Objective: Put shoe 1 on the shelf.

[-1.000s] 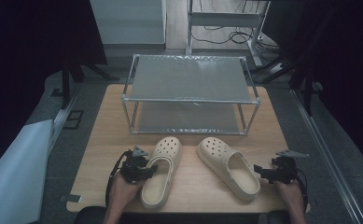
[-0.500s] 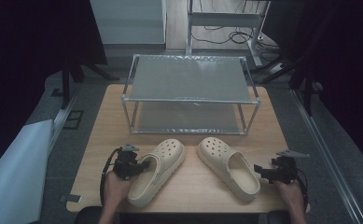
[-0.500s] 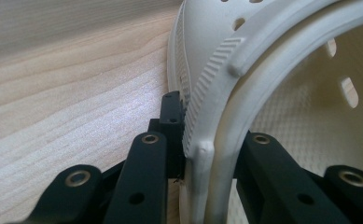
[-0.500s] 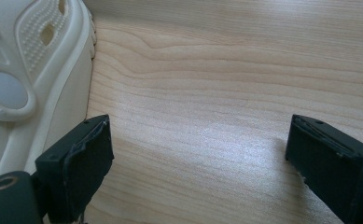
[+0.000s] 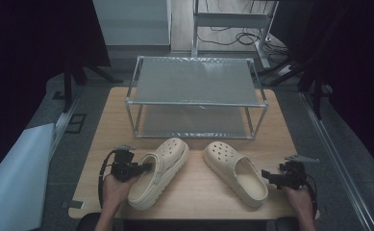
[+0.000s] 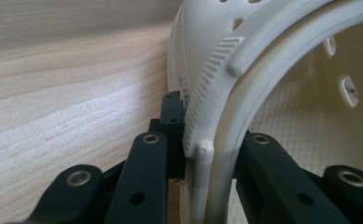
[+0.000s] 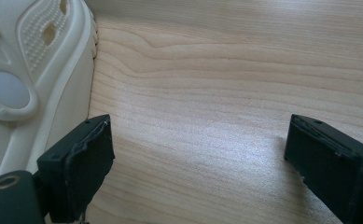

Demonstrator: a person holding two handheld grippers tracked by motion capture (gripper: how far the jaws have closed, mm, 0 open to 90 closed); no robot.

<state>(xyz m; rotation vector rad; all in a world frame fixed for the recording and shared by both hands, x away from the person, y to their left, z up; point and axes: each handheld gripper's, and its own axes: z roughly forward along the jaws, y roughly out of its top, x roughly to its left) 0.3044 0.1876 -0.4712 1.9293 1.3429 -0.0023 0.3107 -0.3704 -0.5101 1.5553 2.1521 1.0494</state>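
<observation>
High view: left claw (image 5: 145,168) is clamped on the rim of the left clog (image 5: 158,171), which sits at 7 o'clock on the tabletop (image 5: 194,192). Since a second ago its heel has swung out toward 7 and the toe now aims at 1, so the shoe is being dragged or lifted, likely headed for the wire rack (image 5: 196,96) at 12. Left gripper view confirms the rim (image 6: 207,140) pinched between the jaws. Right claw (image 5: 266,174) stays spread apart, just beside the right clog (image 5: 236,172) at 5 o'clock, not gripping.
</observation>
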